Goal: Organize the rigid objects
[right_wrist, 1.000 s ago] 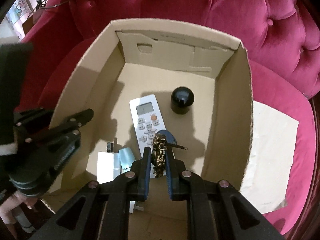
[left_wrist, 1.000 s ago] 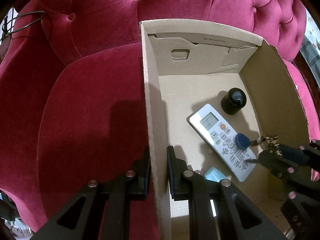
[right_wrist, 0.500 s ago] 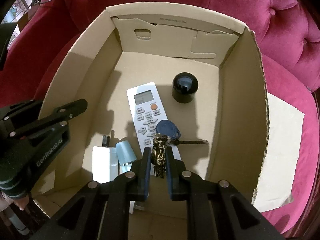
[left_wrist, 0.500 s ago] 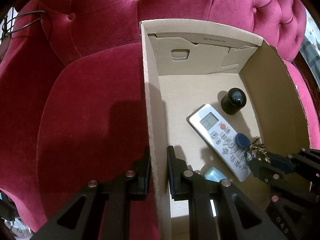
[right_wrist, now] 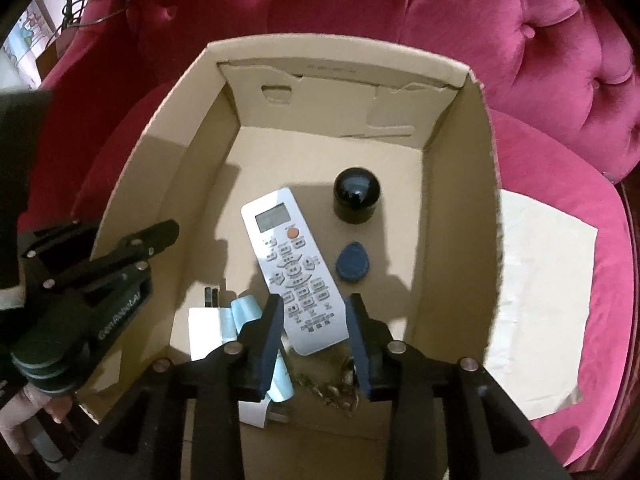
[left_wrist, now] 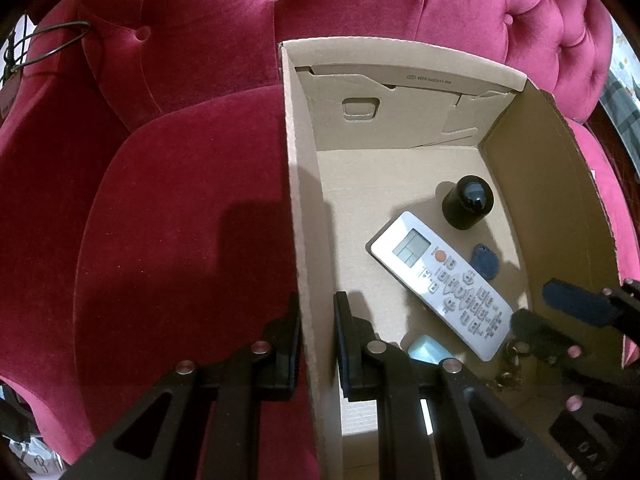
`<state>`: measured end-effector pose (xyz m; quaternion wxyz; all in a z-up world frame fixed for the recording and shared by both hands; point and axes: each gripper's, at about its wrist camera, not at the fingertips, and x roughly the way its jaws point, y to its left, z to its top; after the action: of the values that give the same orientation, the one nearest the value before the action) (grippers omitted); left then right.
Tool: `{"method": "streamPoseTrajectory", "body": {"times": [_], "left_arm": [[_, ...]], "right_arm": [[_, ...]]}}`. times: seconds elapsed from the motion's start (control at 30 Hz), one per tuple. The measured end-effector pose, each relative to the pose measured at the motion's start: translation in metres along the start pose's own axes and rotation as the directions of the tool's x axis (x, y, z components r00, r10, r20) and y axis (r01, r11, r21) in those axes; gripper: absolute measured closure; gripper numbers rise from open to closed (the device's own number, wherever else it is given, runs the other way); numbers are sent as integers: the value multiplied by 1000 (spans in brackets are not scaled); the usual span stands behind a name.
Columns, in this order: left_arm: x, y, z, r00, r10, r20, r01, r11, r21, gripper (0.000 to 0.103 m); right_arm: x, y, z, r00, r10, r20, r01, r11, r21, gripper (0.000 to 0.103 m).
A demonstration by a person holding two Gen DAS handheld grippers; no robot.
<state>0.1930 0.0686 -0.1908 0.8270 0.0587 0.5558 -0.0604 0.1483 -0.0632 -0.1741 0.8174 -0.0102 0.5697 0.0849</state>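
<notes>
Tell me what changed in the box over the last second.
The right gripper opened and let go of the key bunch, which now lies on the box floor beside the remote, blue tag included. The left gripper stays clamped on the box wall; remote and black cap unmoved.

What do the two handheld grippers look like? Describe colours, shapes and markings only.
The left gripper and the right gripper are the same build: matte black plastic frames with triangular cut-outs, silver round rivets at the joints, and two flat, straight jaws. The right one's inner pads are dark blue. White "GenRobot.AI" lettering runs along the left gripper's body. No cables are visible.
</notes>
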Motion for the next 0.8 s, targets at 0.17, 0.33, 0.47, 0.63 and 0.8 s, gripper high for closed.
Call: {"method": "streamPoseTrajectory", "body": {"times": [0.17, 0.33, 0.47, 0.63, 0.8], "left_arm": [[0, -1, 0, 1000, 2, -1, -2, 1000, 1, 87], [1, 0, 0, 1000, 2, 0, -2, 1000, 2, 87], [1, -1, 0, 1000, 4, 0, -4, 1000, 3, 87], [1, 0, 0, 1000, 6, -1, -6, 1000, 3, 87], [1, 0, 0, 1000, 9, -1, -9, 1000, 5, 87]], "right_arm": [[-12, -5, 4, 1000, -12, 23, 12, 1000, 14, 65], [-26, -10, 6, 998, -27, 49, 26, 999, 22, 64], [-36, -16, 6, 997, -45, 61, 42, 998, 38, 63], [-52, -28, 5, 995, -73, 73, 68, 996, 62, 60], [-63, -40, 2, 991, -112, 69, 106, 991, 85, 57]]}}
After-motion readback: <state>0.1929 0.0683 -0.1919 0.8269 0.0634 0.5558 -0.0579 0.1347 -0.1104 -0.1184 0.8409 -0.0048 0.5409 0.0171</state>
